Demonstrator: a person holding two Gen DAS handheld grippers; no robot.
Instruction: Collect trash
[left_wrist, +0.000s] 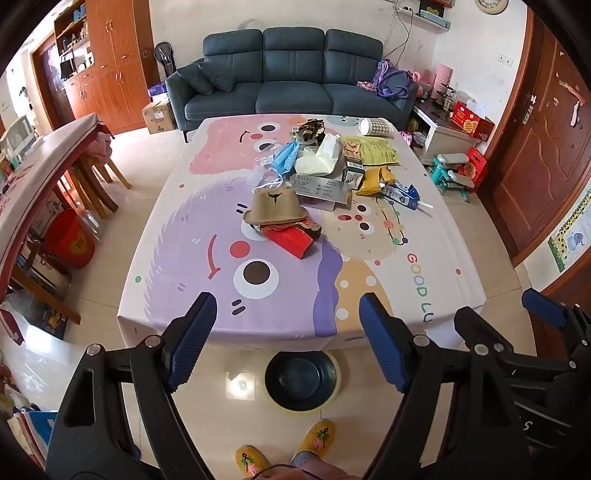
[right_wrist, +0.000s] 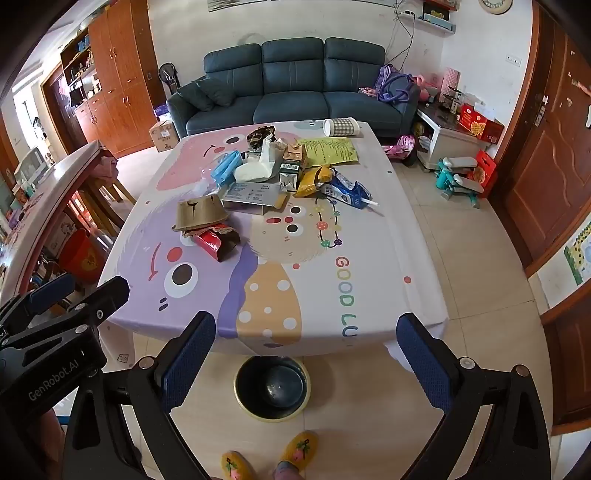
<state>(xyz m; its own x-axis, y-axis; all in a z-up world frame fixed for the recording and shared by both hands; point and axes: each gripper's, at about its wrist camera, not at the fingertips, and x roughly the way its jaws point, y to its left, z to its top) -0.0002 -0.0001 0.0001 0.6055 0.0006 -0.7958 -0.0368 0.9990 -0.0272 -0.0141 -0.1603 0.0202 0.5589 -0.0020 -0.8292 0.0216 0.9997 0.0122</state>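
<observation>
Both grippers (left_wrist: 288, 321) (right_wrist: 306, 332) wide apart, empty

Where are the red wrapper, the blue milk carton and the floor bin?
red wrapper (left_wrist: 291, 242), left wrist view, on its red face.
blue milk carton (right_wrist: 345, 192), right wrist view, on its crumpled body.
floor bin (right_wrist: 272, 384), right wrist view, on its dark inside.

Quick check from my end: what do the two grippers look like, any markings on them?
Both grippers, left and right, are black plastic frames with silver rivets and ribbed blue finger pads. The left body reads "GenRobot.AI" in the right wrist view. No cables visible. Yellow embroidered slippers below.
</observation>
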